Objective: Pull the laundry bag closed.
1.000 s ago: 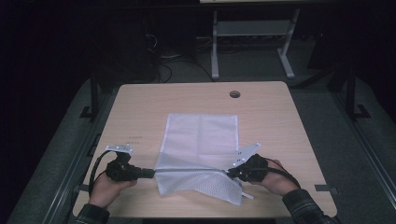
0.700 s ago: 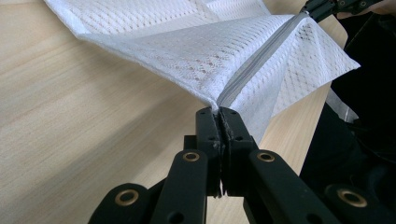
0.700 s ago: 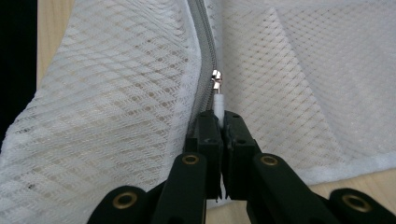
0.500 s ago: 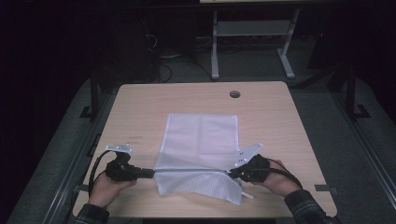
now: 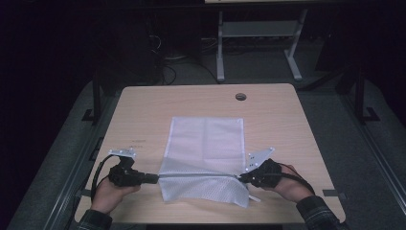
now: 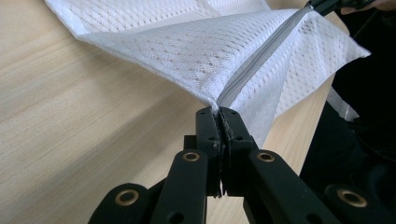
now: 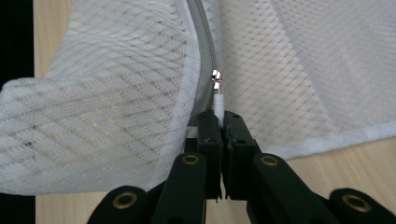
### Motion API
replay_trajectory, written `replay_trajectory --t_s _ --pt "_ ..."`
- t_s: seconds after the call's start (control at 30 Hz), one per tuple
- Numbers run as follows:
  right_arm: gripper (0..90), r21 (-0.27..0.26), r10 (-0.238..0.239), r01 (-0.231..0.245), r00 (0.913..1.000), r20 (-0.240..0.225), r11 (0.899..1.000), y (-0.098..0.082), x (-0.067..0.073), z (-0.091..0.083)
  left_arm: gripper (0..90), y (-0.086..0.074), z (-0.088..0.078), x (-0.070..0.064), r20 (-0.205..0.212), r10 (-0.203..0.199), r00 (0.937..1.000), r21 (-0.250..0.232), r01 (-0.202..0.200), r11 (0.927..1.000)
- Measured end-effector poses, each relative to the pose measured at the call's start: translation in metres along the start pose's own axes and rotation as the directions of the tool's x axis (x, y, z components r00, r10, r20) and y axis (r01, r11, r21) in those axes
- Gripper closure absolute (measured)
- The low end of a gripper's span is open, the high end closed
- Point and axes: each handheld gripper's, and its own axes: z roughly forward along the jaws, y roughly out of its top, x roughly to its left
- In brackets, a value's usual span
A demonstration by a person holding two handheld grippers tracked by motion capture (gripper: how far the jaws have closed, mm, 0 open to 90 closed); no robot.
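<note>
You are clamping the mesh laundry bag's (image 5: 206,143) zipper end in your left claw (image 6: 219,112), your right claw (image 7: 219,114) pinching the zipper pull (image 7: 217,100); nothing has shifted, so the zipper is staying taut, ready.

My work surface is a light wooden table (image 5: 143,110) with a round cable hole (image 5: 240,97) near its far edge. Beyond it stands a white metal stand (image 5: 258,33) on dark floor (image 5: 364,158).

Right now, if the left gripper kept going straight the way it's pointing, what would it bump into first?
The white mesh bag itself: the left gripper already pinches its zipper end. Farther along that zipper line sits the right gripper, probably next.
</note>
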Motion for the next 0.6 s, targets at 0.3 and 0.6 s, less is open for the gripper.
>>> replay_trajectory --t_s 0.3,0.6 --pt "86.6 0.003 0.009 -0.009 0.9999 0.006 1.000 -0.005 -0.001 -0.004 87.7 -0.001 -0.001 0.001 0.001 -0.006 1.0000 -0.003 0.006 1.0000" --pt "86.6 0.009 0.019 -0.019 0.9997 0.012 1.000 -0.011 -0.004 -0.007 87.7 0.000 0.000 0.001 0.002 -0.009 1.0000 -0.002 0.009 1.0000"
